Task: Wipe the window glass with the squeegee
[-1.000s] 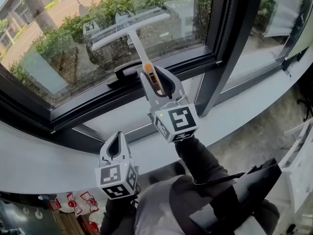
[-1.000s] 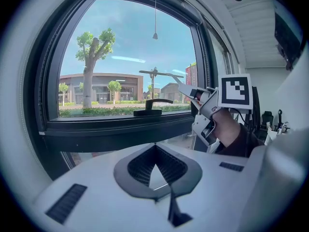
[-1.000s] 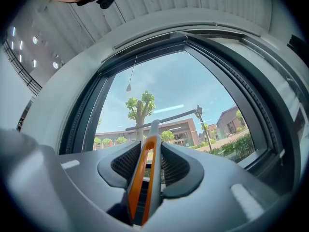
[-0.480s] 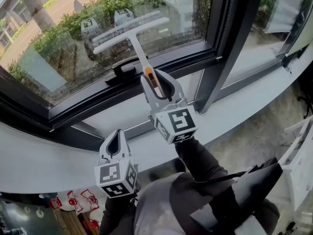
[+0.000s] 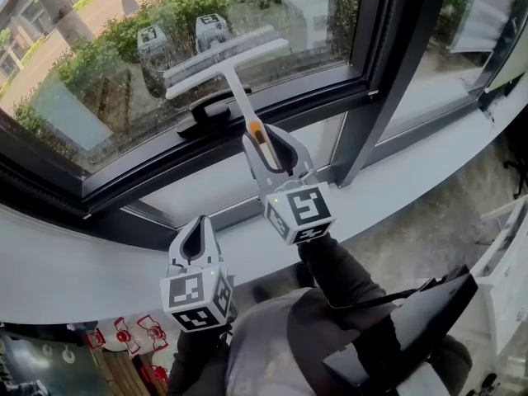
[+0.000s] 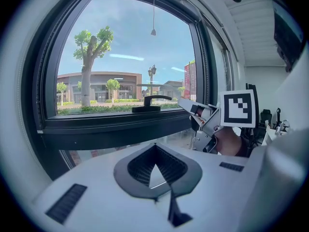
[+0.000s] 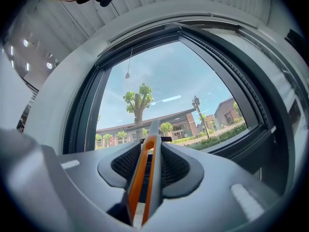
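Note:
The squeegee point(image 5: 224, 63) has a white T-shaped blade lying against the lower window glass point(image 5: 91, 73), just above the black window handle point(image 5: 206, 110). Its white and orange shaft runs down into my right gripper point(image 5: 266, 143), which is shut on it. In the right gripper view the orange shaft point(image 7: 144, 178) stands between the dark pads, pointing at the glass point(image 7: 164, 91). My left gripper point(image 5: 196, 246) hangs lower, over the white sill point(image 5: 74, 271), shut with nothing in it. The left gripper view shows its jaws point(image 6: 155, 151) together and the right gripper point(image 6: 207, 122) off to the right.
A thick black mullion point(image 5: 388, 64) stands right of the pane, with a second pane point(image 5: 462, 48) beyond it. The dark bottom frame point(image 5: 165, 167) runs under the blade. Marker cubes are mirrored in the glass point(image 5: 153, 36). A person's dark sleeve point(image 5: 346, 279) fills the foreground.
The squeegee blade has slid down the glass, closer to the black window handle, with the right gripper drawing back a little. The left gripper has stayed where it was.

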Tool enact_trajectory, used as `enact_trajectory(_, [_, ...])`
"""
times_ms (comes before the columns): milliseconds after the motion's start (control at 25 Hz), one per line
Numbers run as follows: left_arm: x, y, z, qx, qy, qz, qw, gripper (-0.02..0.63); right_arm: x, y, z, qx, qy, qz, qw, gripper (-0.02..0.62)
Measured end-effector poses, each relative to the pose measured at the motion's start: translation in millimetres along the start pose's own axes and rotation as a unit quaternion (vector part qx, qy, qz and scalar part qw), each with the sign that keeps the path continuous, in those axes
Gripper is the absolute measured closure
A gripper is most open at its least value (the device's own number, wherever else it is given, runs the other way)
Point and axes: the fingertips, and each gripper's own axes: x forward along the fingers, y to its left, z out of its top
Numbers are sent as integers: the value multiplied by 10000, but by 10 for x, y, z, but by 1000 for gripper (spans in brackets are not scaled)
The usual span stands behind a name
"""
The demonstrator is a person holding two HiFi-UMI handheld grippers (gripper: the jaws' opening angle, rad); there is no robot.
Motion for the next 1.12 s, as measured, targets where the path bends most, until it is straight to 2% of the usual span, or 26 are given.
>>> enact_trajectory(640, [-33, 68, -93, -70, 45, -117, 9999, 606, -93, -37, -267, 102, 339, -128, 9993, 466])
enact_trajectory(960, [-96, 361, -222, -149, 83, -206, 9996, 606, -88, 14, -326, 230, 361, -248, 9988, 466])
enact_trajectory(1120, [-210, 558, -309, -164, 140, -269, 9994, 606, -142, 158, -217, 230, 196, -361, 9989, 467])
